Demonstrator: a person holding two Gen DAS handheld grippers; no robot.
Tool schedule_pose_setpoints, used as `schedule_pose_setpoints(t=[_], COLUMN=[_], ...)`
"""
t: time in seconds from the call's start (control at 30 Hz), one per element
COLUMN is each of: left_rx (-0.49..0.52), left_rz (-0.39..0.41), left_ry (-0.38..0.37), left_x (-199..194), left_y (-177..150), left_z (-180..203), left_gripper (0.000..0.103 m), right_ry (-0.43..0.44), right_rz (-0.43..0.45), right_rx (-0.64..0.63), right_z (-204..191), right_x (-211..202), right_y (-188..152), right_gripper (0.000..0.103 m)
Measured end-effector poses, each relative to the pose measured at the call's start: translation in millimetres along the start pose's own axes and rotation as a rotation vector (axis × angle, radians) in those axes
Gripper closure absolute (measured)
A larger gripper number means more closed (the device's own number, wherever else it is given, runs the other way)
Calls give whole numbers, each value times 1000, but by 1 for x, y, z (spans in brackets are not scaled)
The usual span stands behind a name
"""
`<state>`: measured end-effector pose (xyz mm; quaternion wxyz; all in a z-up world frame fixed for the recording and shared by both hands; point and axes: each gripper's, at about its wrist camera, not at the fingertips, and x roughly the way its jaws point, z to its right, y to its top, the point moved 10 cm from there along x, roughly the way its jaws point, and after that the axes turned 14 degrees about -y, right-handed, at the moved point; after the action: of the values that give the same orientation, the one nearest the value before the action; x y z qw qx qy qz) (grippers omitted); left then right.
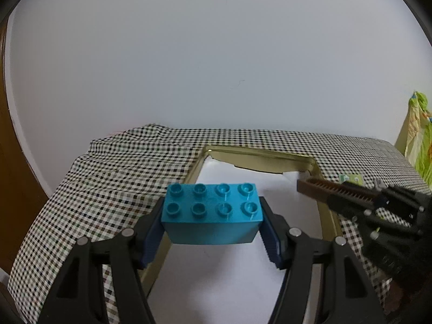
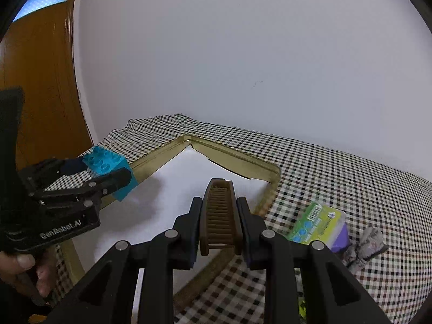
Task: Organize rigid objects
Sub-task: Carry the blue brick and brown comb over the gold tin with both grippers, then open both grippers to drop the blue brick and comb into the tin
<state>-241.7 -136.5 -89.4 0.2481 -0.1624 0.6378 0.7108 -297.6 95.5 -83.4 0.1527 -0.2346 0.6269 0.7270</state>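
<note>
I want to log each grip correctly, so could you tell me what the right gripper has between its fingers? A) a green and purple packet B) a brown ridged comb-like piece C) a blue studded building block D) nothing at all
B: in the right wrist view the right gripper is clamped on the brown ridged piece, while the blue block sits in the left gripper and the green and purple packet lies on the checked cloth.

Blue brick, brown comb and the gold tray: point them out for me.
Blue brick (image 1: 212, 217), left wrist view, studded top face.
Brown comb (image 2: 218, 213), right wrist view, its toothed middle.
Gold tray (image 2: 237, 160), right wrist view, far rim.
</note>
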Motion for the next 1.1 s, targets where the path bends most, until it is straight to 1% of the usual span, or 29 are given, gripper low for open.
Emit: schedule_pose_setpoints(t=[0.13, 0.33, 0.63, 0.73, 0.8, 0.87, 0.93, 1.0, 1.1], left_rx=[-8, -10, 12, 0, -9, -1, 3, 9, 27], left_rz=[-10, -59, -124, -137, -139, -133, -129, -118, -84], left_ry=[23, 39, 54, 64, 55, 72, 80, 87, 102], left_x=[0, 10, 30, 34, 36, 35, 34, 32, 25], left_y=[6, 9, 6, 5, 6, 7, 9, 10, 12], left_z=[-9, -17, -17, -22, -23, -24, -24, -23, -21], left_gripper=[39, 39, 39, 39, 39, 38, 34, 21, 16], right_ry=[-2, -11, -19, -27, -32, -40, -41, -54, -53], right_rz=[-16, -41, -62, -70, -69, -66, -67, -62, -53], right_rx=[-14, -25, -44, -53, -56, -65, -66, -71, -88], right_z=[-7, -14, -15, -15, -18, -18, -19, -19, -23], right_x=[7, 25, 33, 37, 42, 44, 45, 46, 48], right_y=[1, 2, 3, 2, 2, 2, 3, 3, 5], right_gripper=[75, 75, 75, 75, 75, 75, 75, 75, 74])
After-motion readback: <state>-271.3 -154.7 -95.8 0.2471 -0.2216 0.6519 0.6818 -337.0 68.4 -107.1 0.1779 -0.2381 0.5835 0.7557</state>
